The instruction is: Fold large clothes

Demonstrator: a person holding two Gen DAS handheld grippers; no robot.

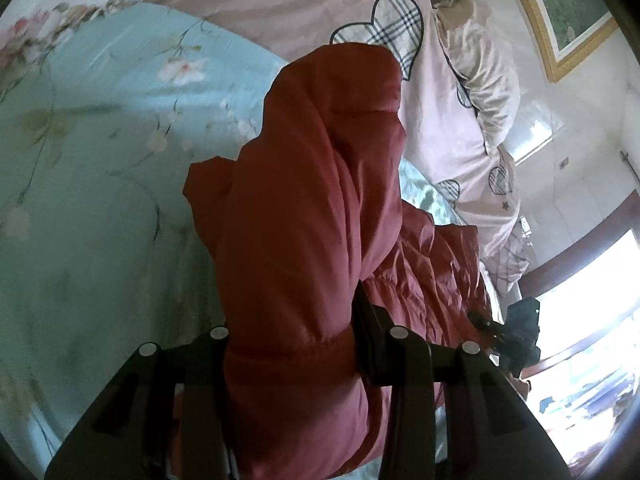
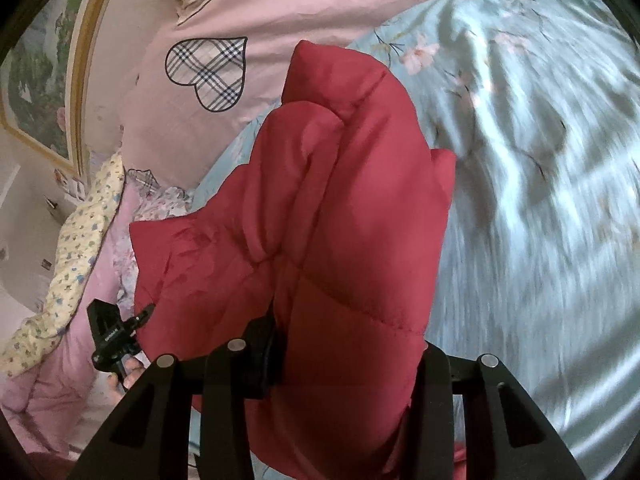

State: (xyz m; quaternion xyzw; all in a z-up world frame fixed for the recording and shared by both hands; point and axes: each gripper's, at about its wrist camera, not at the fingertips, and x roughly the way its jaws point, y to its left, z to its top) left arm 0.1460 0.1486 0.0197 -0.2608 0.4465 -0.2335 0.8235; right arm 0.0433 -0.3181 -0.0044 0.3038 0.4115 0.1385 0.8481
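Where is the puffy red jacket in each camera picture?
Left wrist view: the red jacket fills the middle, pinched between the left gripper fingers.
Right wrist view: it fills the middle too, pinched by the right gripper.
Shared landmark: the plaid heart on the pink quilt behind it.

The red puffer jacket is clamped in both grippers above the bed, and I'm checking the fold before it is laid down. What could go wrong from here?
1. The red puffer jacket looks thick and slick; bunched padding may slide out of the left gripper or right gripper.
2. It hangs in uneven clumps, so it may land crooked on the blue floral sheet.
3. A trailing part could catch the pink heart quilt.
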